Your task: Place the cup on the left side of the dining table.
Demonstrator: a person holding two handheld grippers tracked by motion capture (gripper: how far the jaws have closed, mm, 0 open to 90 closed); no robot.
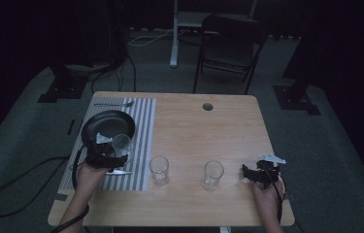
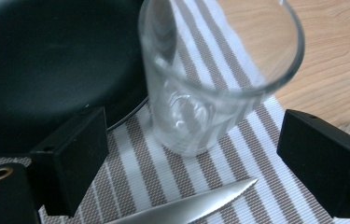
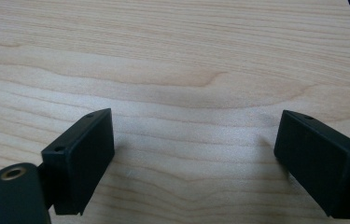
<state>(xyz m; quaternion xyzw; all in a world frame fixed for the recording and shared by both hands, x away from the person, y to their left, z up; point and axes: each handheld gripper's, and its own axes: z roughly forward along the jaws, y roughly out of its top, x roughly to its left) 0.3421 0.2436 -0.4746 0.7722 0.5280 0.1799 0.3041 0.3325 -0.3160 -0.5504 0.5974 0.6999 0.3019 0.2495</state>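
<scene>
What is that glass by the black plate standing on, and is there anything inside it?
The glass stands on the striped placemat, beside the black plate, with a knife lying in front. It looks empty; stripes show through it. The wooden table under the mat is covered there.

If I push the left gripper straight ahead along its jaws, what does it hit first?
Most likely the clear drinking glass standing on the striped placemat: it sits just ahead of the open left gripper, between the jaw lines. The black plate lies off to the side. Depth is uncertain.
</scene>
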